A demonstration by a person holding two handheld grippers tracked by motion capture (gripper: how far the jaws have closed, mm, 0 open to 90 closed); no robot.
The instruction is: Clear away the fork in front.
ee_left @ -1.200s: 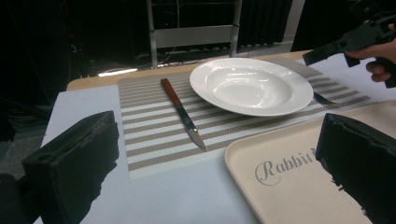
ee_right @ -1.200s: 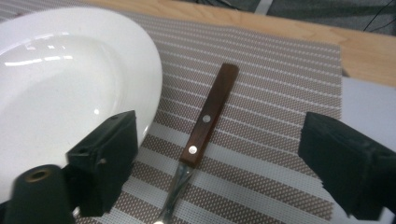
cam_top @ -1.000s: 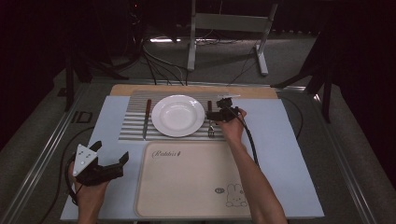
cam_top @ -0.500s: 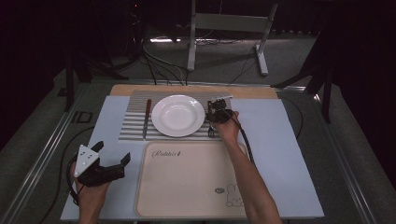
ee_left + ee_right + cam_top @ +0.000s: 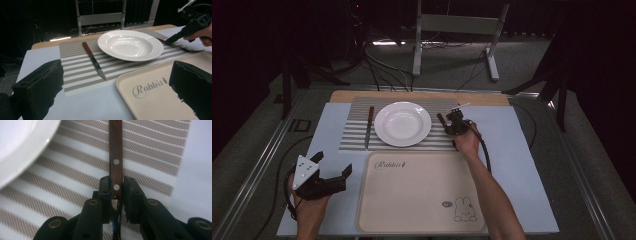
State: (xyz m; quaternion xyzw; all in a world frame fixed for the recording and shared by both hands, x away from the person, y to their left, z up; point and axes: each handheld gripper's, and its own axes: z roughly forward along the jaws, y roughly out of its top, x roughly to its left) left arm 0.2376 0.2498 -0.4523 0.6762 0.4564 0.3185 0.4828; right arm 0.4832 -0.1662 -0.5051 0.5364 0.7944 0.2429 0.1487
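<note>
Claw on the right is seen closed on a wooden-handled utensil; its jaws have just been closing, and the riveted handle is gripped between the pads low in the centre of the right claw view. In the high view the same claw is found right of centre, just beside the plate's right edge, and the utensil lies on the mat under it. Which kind of utensil it is cannot be told.

By size, the rest is set out as follows. A pale blue worktop takes up the middle of the high view. A beige tray printed "Rabbit" is laid in the lower centre. A striped mat is spread above the tray, at centre left. A white plate is placed on the mat, at the centre of the frame. A knife with a brown handle is laid on the mat left of the plate, apart from it.

At lower left of the high view the left claw is held wide, with nothing between its jaws, just left of the tray.
</note>
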